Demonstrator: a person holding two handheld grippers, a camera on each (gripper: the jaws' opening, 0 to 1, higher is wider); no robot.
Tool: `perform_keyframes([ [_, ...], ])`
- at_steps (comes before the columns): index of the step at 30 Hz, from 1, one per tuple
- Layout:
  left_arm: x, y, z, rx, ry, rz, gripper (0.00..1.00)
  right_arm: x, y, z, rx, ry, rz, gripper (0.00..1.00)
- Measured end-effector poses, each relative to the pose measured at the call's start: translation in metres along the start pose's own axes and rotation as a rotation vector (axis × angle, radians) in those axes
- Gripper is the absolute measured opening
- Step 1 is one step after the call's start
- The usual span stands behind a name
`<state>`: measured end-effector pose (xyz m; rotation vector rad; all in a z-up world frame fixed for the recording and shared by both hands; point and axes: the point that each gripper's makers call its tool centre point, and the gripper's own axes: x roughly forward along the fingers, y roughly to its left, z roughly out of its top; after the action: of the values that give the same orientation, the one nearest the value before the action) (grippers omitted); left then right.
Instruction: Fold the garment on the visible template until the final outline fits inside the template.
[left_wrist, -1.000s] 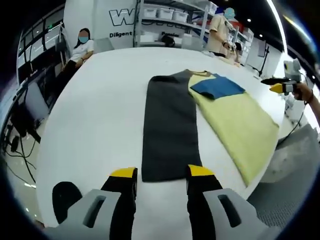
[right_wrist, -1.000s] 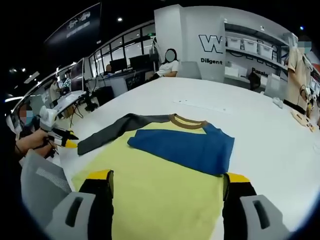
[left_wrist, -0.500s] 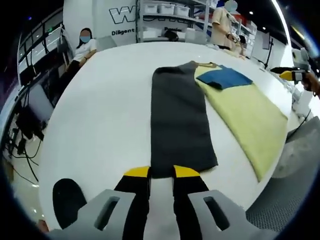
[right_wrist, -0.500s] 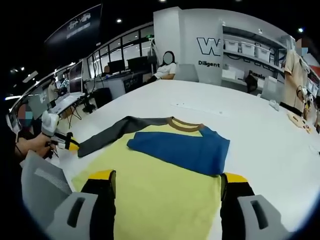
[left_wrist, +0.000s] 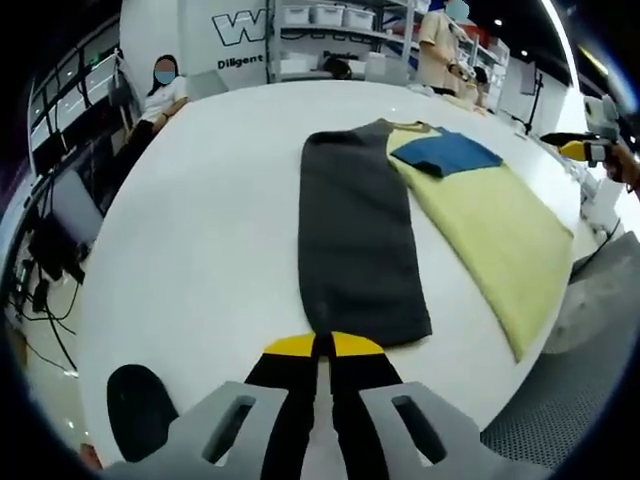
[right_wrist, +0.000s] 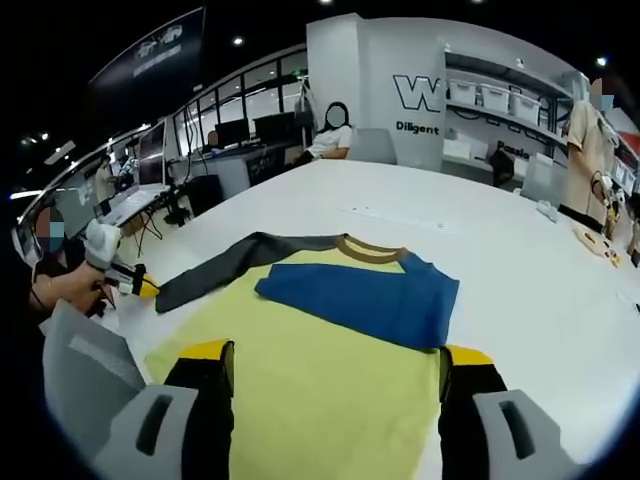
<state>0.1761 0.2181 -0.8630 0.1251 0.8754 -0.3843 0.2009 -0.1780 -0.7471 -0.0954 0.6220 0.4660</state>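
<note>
A long-sleeved shirt lies flat on the white table (left_wrist: 200, 220). It has a yellow body (left_wrist: 490, 225), a brown collar (right_wrist: 370, 247) and a blue sleeve (left_wrist: 447, 153) folded across the chest. Its dark grey sleeve (left_wrist: 355, 230) stretches straight out towards the left gripper (left_wrist: 322, 345), whose yellow-tipped jaws are shut on the cuff. In the right gripper view that left gripper (right_wrist: 125, 280) is at the far left, at the end of the grey sleeve (right_wrist: 235, 260). The right gripper (right_wrist: 335, 365) stands wide open over the yellow hem (right_wrist: 320, 400), below the blue sleeve (right_wrist: 365, 295). It also appears at the table's far side (left_wrist: 580, 148).
The table edge runs close behind the left gripper, with a round black object (left_wrist: 140, 395) below it. A seated person (left_wrist: 165, 90) is at the far end. Another person (left_wrist: 440, 45) stands by shelves of white boxes (left_wrist: 330, 20). Desks with monitors (right_wrist: 235, 135) line the windows.
The left gripper's jaws have gone from wide open to shut on the grey sleeve's cuff. The right gripper has stayed open over the hem.
</note>
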Motion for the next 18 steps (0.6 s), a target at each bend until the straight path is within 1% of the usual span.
perform_keyframes([
  [3,-0.004,0.008,0.004,0.018,0.01,0.006,0.0,-0.002,-0.001,0.002,-0.005,-0.002,-0.003,0.82],
  [6,-0.007,0.021,0.009,0.03,0.021,0.027,0.0,-0.002,-0.002,0.003,-0.001,-0.005,-0.004,0.82],
  [7,-0.008,0.023,0.01,0.029,0.021,0.03,0.0,-0.002,-0.002,0.003,-0.001,-0.005,-0.004,0.82],
  [8,-0.009,0.031,0.015,0.026,0.016,0.034,0.0,-0.002,-0.001,0.003,-0.001,-0.004,-0.001,0.82],
  [10,-0.009,0.038,0.018,0.022,0.016,0.04,0.0,-0.002,0.001,0.002,-0.005,-0.002,0.005,0.82],
  [13,-0.006,0.058,0.019,0.019,0.047,0.059,0.0,-0.001,0.003,0.001,-0.013,0.01,0.01,0.83],
  [15,-0.006,0.065,0.018,0.018,0.059,0.067,0.0,-0.002,0.004,0.003,-0.024,0.012,0.01,0.83],
  [17,-0.004,0.076,0.02,0.003,0.056,0.081,0.0,-0.003,0.004,0.006,-0.031,0.01,0.008,0.83],
  [18,-0.004,0.077,0.02,0.0,0.057,0.082,0.0,-0.003,0.005,0.008,-0.026,0.01,0.014,0.84],
])
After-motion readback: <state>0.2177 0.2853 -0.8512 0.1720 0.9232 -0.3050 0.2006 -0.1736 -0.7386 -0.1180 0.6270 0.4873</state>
